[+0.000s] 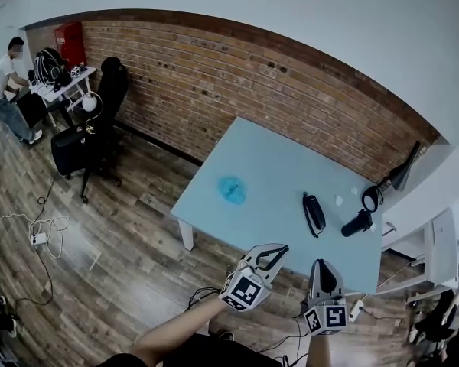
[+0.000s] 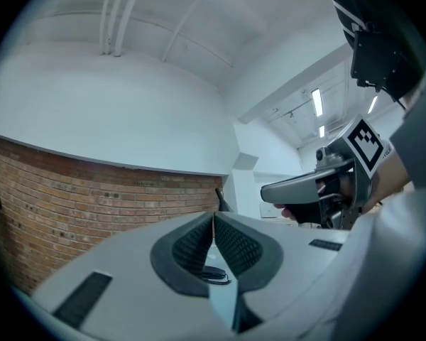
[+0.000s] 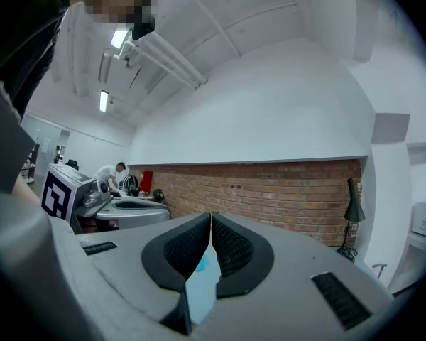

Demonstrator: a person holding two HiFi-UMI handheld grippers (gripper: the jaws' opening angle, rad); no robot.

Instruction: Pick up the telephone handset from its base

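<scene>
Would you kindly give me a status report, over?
Left gripper, right gripper shut, empty, short of light blue table. Black telephone handset not yet lifted. Black cylinder beside it.

The black telephone (image 1: 314, 214) on the pale blue table (image 1: 275, 167) is too small in the head view to tell handset from base. In the left gripper view only a dark sliver of it with a curl of cord (image 2: 214, 275) shows between the pads of the left gripper (image 2: 214, 217) — the rest is hidden. The round blue patch (image 1: 232, 189) is half covered by the right gripper (image 3: 211, 217) in its own view; what it is cannot be told. Two small white bits (image 1: 338, 201) are too tiny to name. The person's forearm (image 1: 176, 331) is cut off at the bottom edge.
</scene>
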